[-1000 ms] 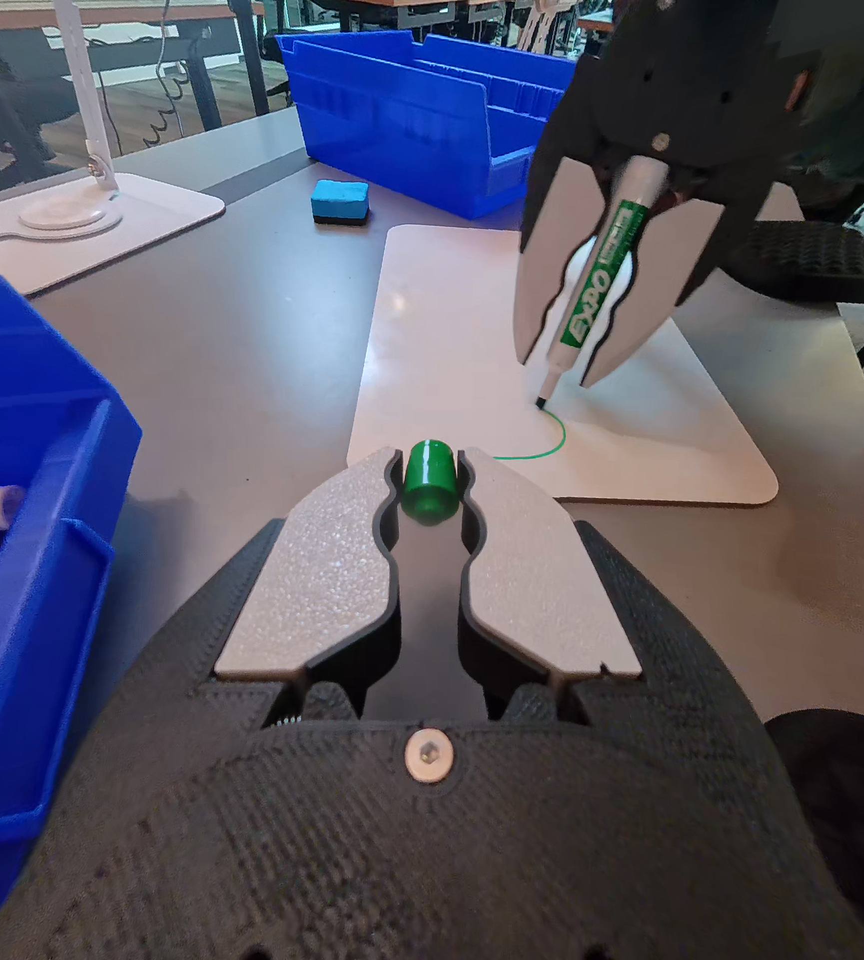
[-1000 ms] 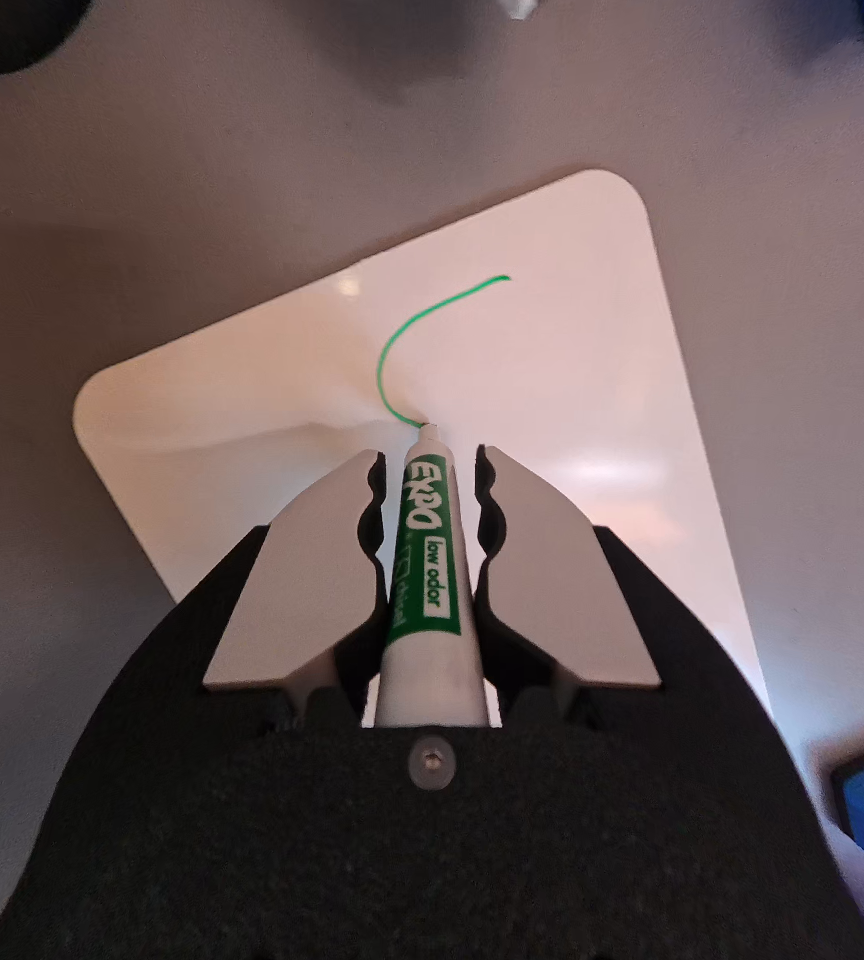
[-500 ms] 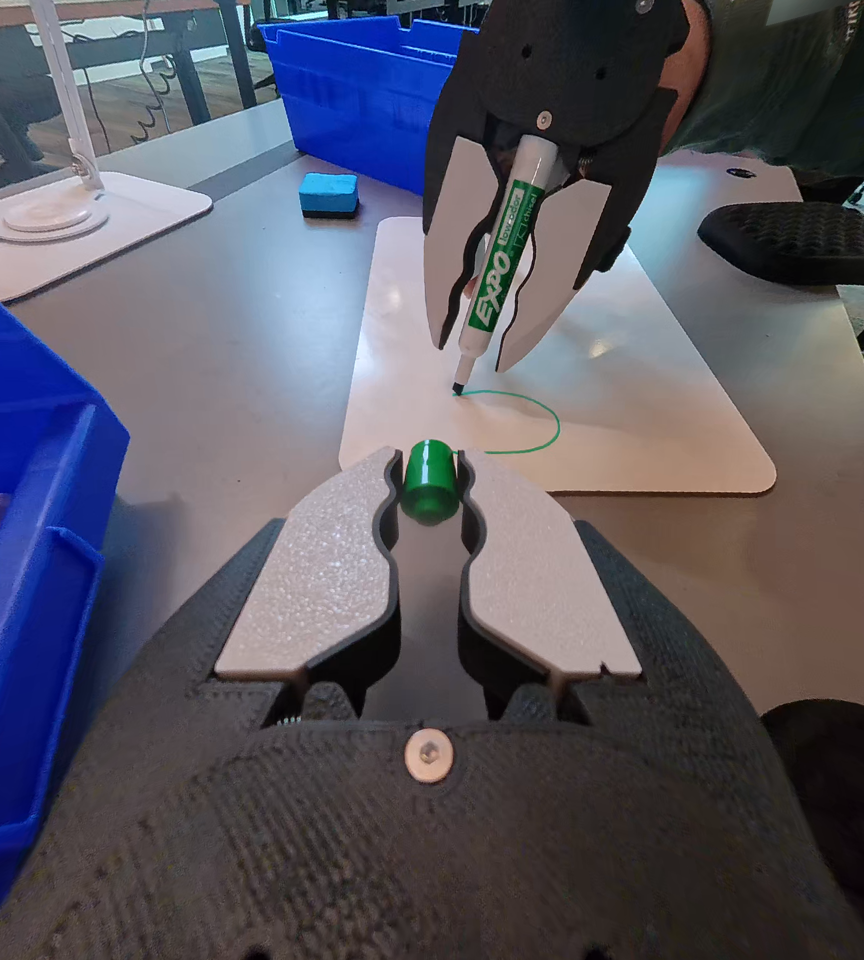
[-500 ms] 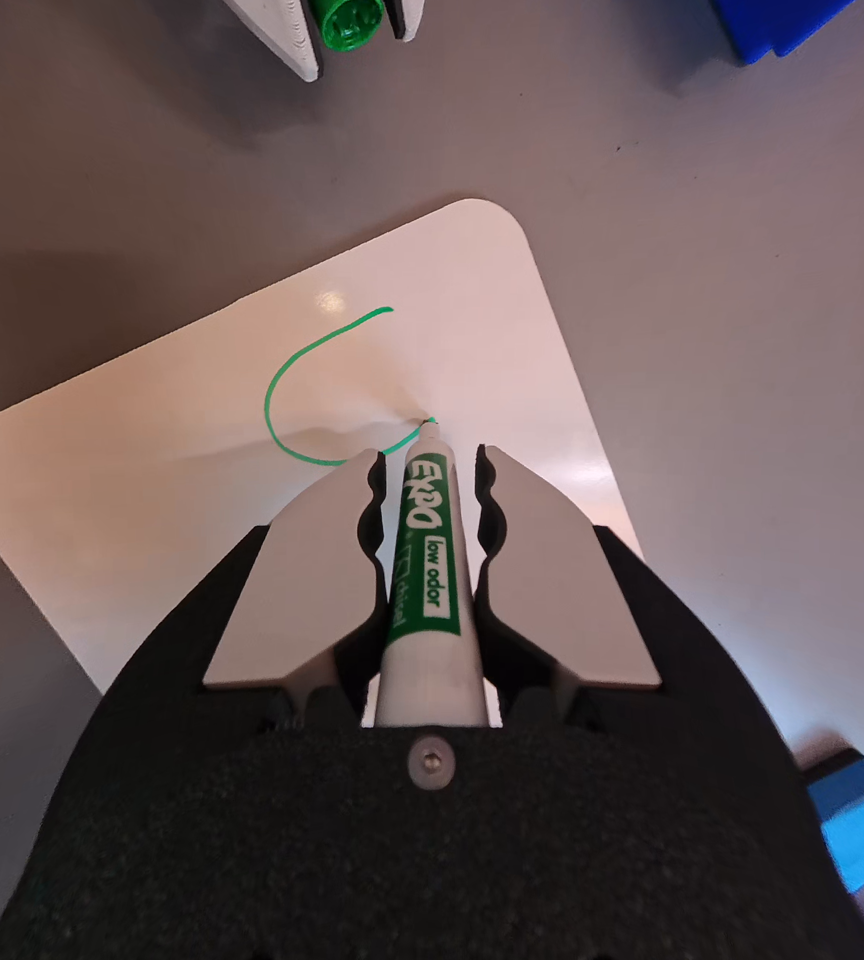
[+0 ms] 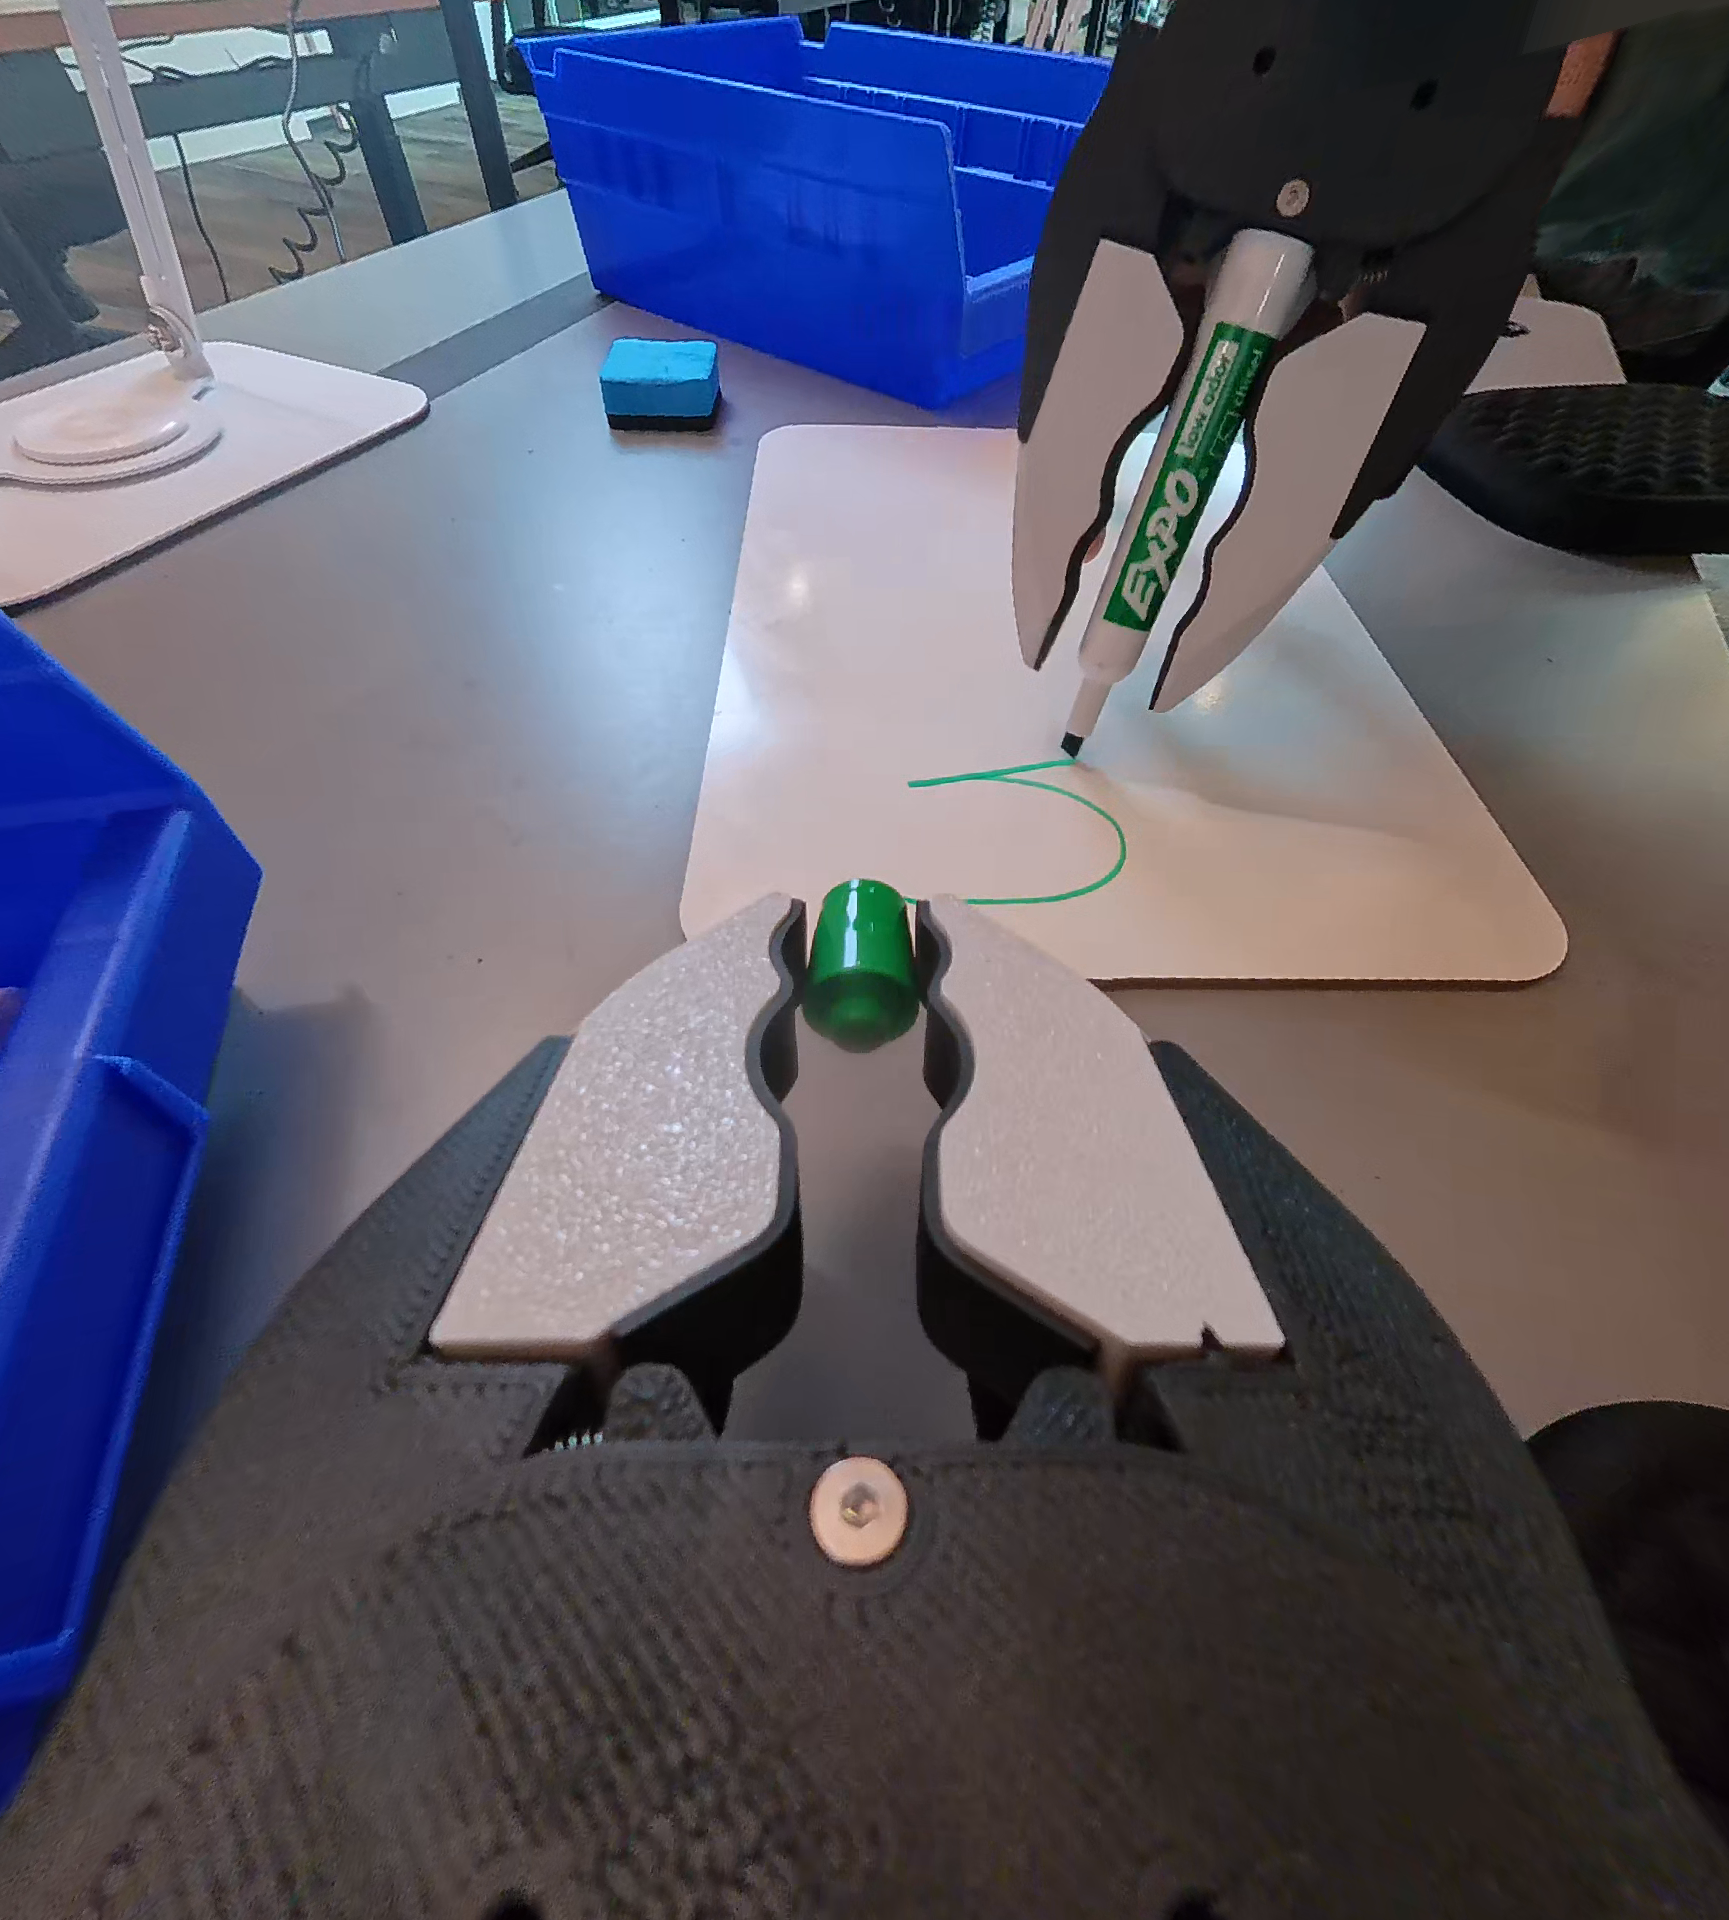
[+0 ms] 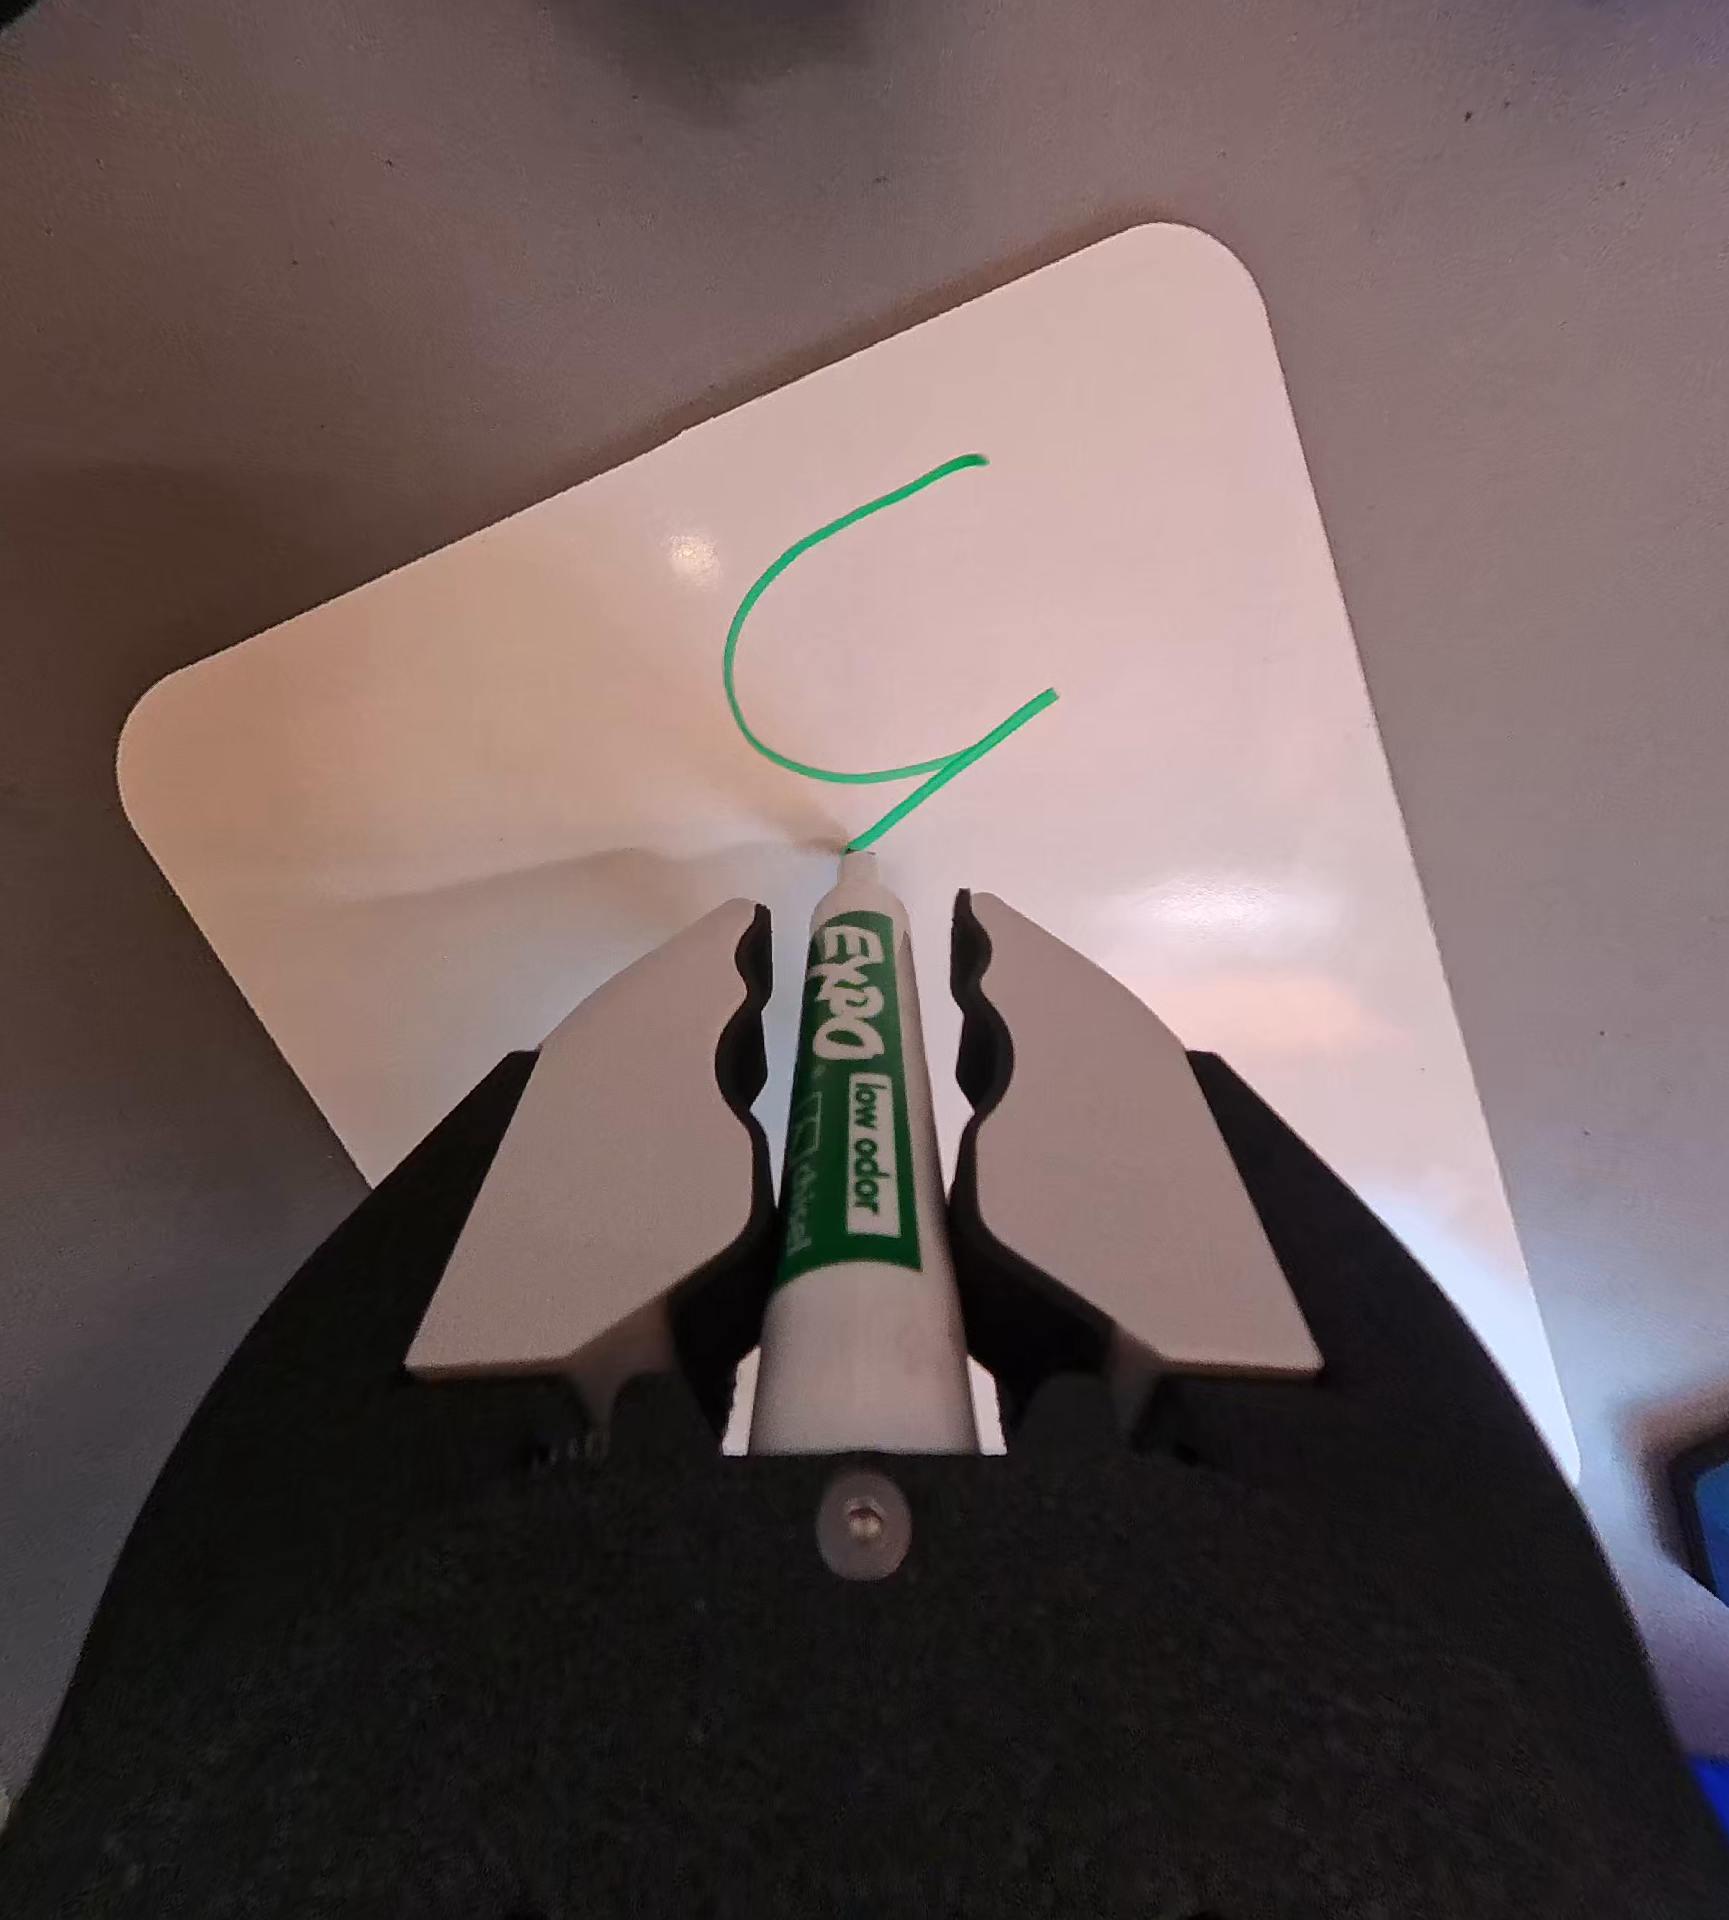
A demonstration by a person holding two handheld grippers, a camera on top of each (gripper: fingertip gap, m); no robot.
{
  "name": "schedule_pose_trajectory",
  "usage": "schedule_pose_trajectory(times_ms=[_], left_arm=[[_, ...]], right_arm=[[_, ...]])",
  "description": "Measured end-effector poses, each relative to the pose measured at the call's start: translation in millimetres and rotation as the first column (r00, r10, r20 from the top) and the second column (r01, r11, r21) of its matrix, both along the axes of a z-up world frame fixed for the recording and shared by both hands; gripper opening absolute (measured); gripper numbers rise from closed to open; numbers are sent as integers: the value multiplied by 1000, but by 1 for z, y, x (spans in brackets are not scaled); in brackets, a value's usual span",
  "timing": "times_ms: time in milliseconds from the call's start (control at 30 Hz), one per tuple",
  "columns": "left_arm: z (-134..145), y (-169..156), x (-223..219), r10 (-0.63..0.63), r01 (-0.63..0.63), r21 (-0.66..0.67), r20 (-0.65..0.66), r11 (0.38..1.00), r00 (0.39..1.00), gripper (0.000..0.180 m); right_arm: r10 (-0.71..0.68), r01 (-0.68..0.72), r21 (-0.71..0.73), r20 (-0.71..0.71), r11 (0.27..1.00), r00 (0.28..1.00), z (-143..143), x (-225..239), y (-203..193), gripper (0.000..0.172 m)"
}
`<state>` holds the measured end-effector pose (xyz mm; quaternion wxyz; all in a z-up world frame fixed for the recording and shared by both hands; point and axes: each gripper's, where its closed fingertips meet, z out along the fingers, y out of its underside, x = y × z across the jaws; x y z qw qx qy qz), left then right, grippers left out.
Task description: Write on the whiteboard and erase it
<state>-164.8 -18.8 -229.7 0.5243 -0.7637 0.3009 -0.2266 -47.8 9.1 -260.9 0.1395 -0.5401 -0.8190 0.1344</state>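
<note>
Left wrist view shows the right claw (image 5: pixel 1109 686) squeezing a white marker pen with a green label (image 5: pixel 1177 509), its dark tip touching the flat white whiteboard (image 5: pixel 839 582) on the grey desk (image 5: pixel 424 665). A thin green line (image 5: pixel 1099 821) curls from the tip. The left claw (image 5: pixel 858 925) pinches the small green marker cap (image 5: pixel 858 971), and both pads press on it.

The thin board could slide if the tip pushes too hard, and the line would go crooked. The pen could tip sideways, because the claw tips stand clear of it and only the inner part grips. The smooth cap might pop out.

The blue foam eraser (image 5: pixel 659 379) waits far off by the big blue plastic bin (image 5: pixel 787 177). The pen's back end is hidden inside the claw. In the right wrist view the eraser is cut off at the edge.
</note>
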Motion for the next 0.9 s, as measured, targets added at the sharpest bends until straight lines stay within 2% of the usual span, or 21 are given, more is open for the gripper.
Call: schedule_pose_trajectory(times_ms=[133, 300, 533, 900], left_arm=[[0, 0, 0, 1, -1, 3, -1, 1000, 1000, 20], [1, -1, 1, -10, 10, 12, 3, 1000, 1000, 20], [4, -9, 11, -58, 59, 34, -28, 998, 998, 20], [-1, -9, 13, -60, 62, 39, -66, 997, 996, 20]], right_arm=[[-38, 39, 17, -65, 999, 997, 13, -11, 16, 35], [-68, 70, 25, -79, 997, 995, 9, -17, 36, 35], [-59, 61, 26, -77, 998, 995, 6, -24, 39, 34], [-65, 68, 30, -83, 997, 994, 8, -27, 41, 35]])
